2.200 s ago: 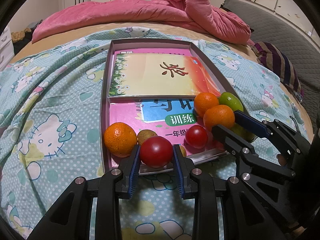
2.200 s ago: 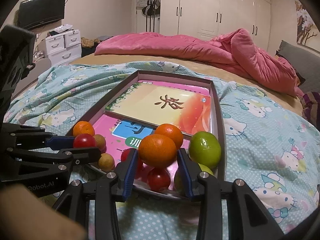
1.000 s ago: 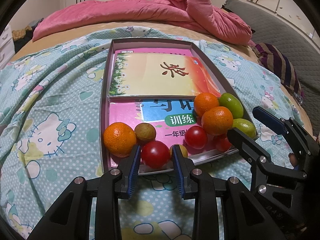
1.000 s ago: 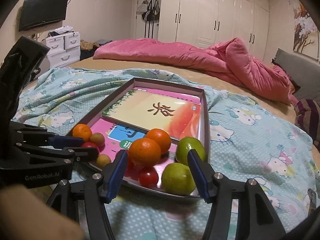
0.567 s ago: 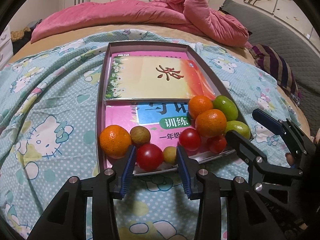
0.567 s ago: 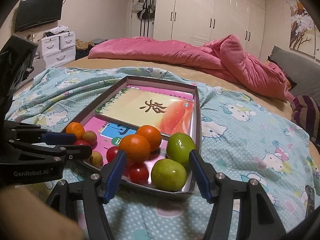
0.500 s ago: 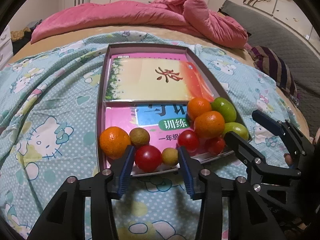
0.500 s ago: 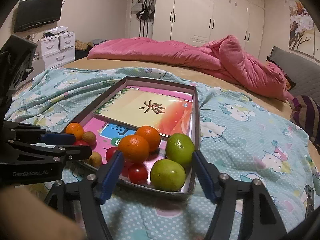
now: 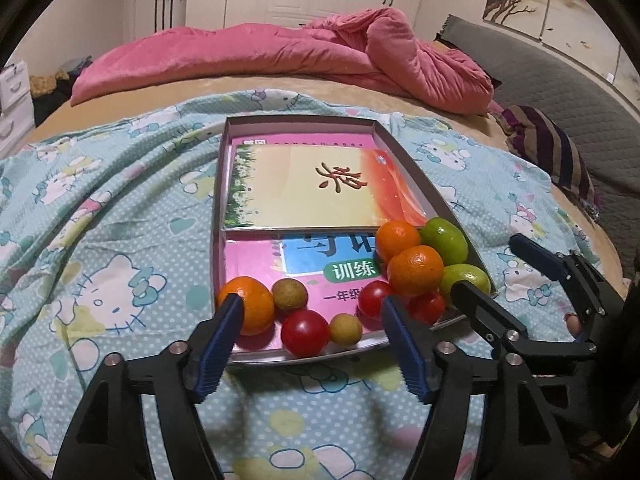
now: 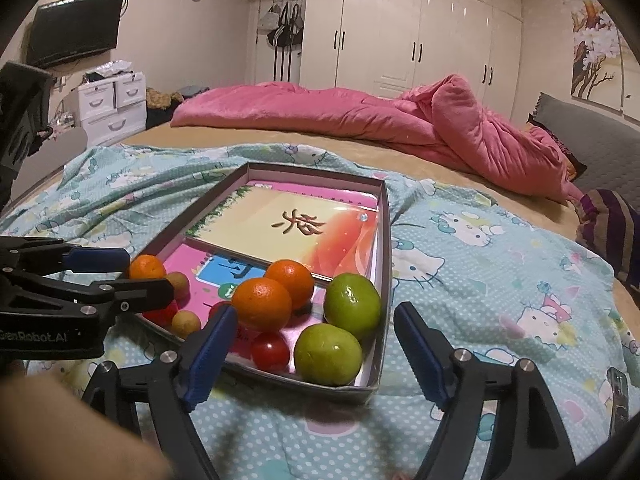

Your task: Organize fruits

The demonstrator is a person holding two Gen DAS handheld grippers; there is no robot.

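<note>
While both grippers hang just short of the box's near edge, all the fruit sits inside the shallow grey cardboard box (image 9: 416, 168) on the bed, on top of glossy workbooks (image 9: 320, 188). The box lies on a soft teal polka-dot cartoon-cat sheet (image 9: 100, 240), with a rumpled pink fleece comforter (image 9: 280, 60) well behind it.

Fruit-wise: at the near left corner there's a dimpled orange (image 9: 248, 308), a dull brownish round longan-looking fruit (image 9: 290, 295) beside it, a shiny smooth red tomato (image 9: 305, 333) in front, and a smaller tan one (image 9: 346, 330) next to that. The right corner has a tight cluster: two oranges (image 10: 262, 303), two waxy green oval fruits (image 10: 328, 354) and a couple of small cherry tomatoes (image 10: 270, 350).

Left gripper (image 9: 310, 344) is spread wide, black plastic arms with ribbed blue pads, nothing clamped. Its left pad overlaps the orange in the left wrist view, but I can't tell if it actually touches. The tomato sits in the gap between the pads with room on both sides.

Right gripper (image 10: 316, 350) is also wide apart and holding nothing, with the green fruits and a cherry tomato between its fingers in the right wrist view.
</note>
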